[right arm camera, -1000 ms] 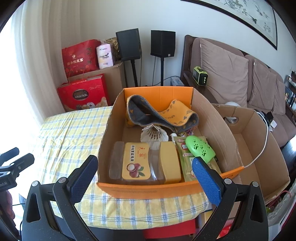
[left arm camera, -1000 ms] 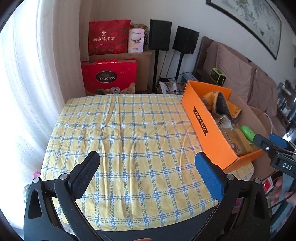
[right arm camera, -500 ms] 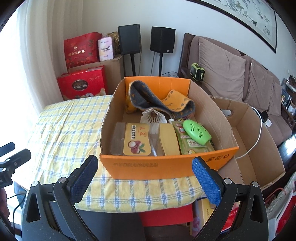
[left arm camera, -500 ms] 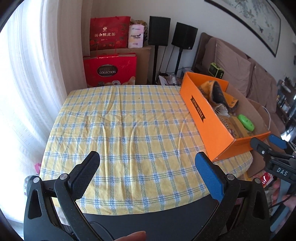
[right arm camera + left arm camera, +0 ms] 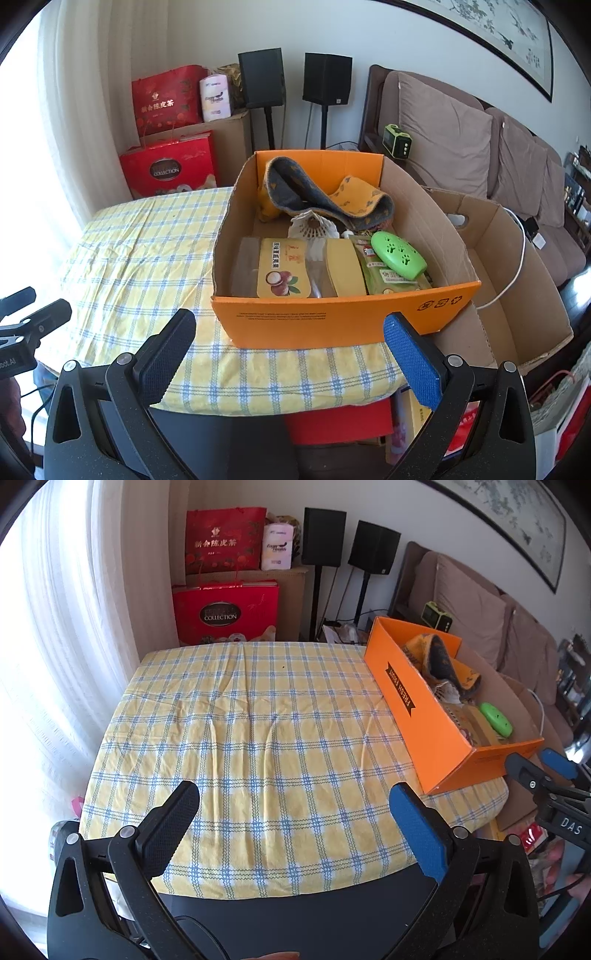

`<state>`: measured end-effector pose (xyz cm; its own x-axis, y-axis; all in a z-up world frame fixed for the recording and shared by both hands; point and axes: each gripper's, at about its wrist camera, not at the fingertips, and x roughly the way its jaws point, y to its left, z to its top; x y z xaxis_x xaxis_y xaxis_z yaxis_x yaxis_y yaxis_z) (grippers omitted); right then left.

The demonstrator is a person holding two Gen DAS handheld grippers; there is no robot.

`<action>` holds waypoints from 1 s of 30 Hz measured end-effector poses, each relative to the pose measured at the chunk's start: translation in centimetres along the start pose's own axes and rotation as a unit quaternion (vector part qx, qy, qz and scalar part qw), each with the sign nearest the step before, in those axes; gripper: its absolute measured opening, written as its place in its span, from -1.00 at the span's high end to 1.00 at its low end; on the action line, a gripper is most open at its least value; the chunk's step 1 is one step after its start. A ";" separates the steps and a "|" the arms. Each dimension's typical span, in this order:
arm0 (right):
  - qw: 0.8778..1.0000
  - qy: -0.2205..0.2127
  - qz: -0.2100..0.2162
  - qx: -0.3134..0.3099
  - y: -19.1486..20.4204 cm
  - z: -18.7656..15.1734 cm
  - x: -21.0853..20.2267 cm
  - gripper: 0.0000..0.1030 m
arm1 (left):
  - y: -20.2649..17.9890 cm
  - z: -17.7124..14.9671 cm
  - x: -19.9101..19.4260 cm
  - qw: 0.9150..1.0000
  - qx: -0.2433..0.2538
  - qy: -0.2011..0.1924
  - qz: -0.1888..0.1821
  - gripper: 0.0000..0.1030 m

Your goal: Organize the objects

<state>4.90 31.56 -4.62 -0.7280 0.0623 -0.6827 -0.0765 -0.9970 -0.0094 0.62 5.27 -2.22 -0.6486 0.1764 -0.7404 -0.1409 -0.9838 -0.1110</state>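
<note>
An orange cardboard box [image 5: 332, 319] stands on the right side of a table with a yellow-and-blue checked cloth [image 5: 258, 720]. It holds a grey-and-orange scarf [image 5: 332, 195], a shuttlecock [image 5: 314, 230], a clear jar with a yellow label [image 5: 282, 271], a green packet [image 5: 391, 275] and a green oval case [image 5: 399, 254]. The box also shows in the left wrist view [image 5: 417, 716]. My right gripper [image 5: 288, 354] is open and empty, just short of the box's near wall. My left gripper [image 5: 295, 823] is open and empty above the table's near edge.
A larger brown cardboard box [image 5: 517, 280] stands on the floor right of the table. Red gift bags [image 5: 225, 613], a carton and two black speakers [image 5: 375, 548] stand behind the table. A brown sofa [image 5: 480, 155] lies at the right, a white curtain [image 5: 55, 627] at the left.
Both grippers have drawn back toward me and away from the table. The box now shows farther off in the right wrist view. Both stay open.
</note>
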 end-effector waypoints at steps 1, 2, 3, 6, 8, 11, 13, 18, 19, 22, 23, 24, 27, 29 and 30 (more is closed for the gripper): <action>1.000 0.001 -0.001 0.000 0.0 0.0 0.0 -0.99 | 0.0 -0.1 0.1 1.000 0.000 0.001 0.001 -1.00; 1.000 0.001 -0.001 0.001 0.0 0.0 0.1 -0.99 | 0.0 -0.1 0.1 1.000 -0.001 0.001 0.002 -1.00; 1.000 0.002 0.000 0.002 0.0 0.0 0.1 -0.99 | 0.0 -0.2 0.1 1.000 -0.002 0.002 0.002 -1.00; 1.000 0.002 0.001 0.001 0.1 0.0 0.1 -0.99 | 0.0 -0.3 0.3 1.000 -0.005 0.005 0.000 -1.00; 1.000 0.003 0.001 0.001 0.1 0.0 0.1 -0.99 | 0.0 -0.3 0.2 1.000 -0.007 0.005 -0.002 -1.00; 1.000 0.002 0.001 0.001 0.1 0.1 0.1 -0.99 | 0.1 -0.2 0.2 1.000 -0.009 0.004 -0.003 -1.00; 1.000 0.002 0.000 0.001 0.1 0.1 0.1 -0.99 | 0.1 -0.2 0.1 1.000 -0.010 0.004 -0.004 -1.00; 1.000 0.004 0.001 0.002 0.2 0.1 0.1 -0.99 | 0.1 -0.2 0.1 1.000 -0.010 0.004 -0.003 -1.00; 1.000 0.004 0.001 0.003 0.3 0.1 0.1 -0.99 | 0.1 -0.3 0.2 1.000 -0.011 0.005 -0.003 -1.00; 1.000 0.004 0.001 0.003 0.3 0.1 0.1 -0.99 | 0.1 -0.3 0.2 1.000 -0.012 0.005 -0.003 -1.00; 1.000 0.004 0.000 0.003 0.2 0.0 0.1 -0.99 | 0.1 -0.3 0.2 1.000 -0.012 0.004 -0.002 -1.00; 1.000 0.004 0.000 0.003 0.3 0.0 0.1 -0.99 | 0.1 -0.3 0.2 1.000 -0.011 0.004 -0.001 -1.00; 1.000 0.005 0.001 0.005 0.3 0.0 0.2 -0.99 | 0.1 -0.3 0.2 1.000 -0.011 0.003 -0.001 -1.00; 1.000 0.004 0.001 0.005 0.4 0.0 0.2 -0.99 | 0.1 -0.3 0.2 1.000 -0.010 0.002 -0.001 -1.00; 1.000 0.004 0.001 0.005 0.5 0.0 0.2 -0.99 | 0.1 -0.3 0.2 1.000 -0.010 0.002 -0.002 -1.00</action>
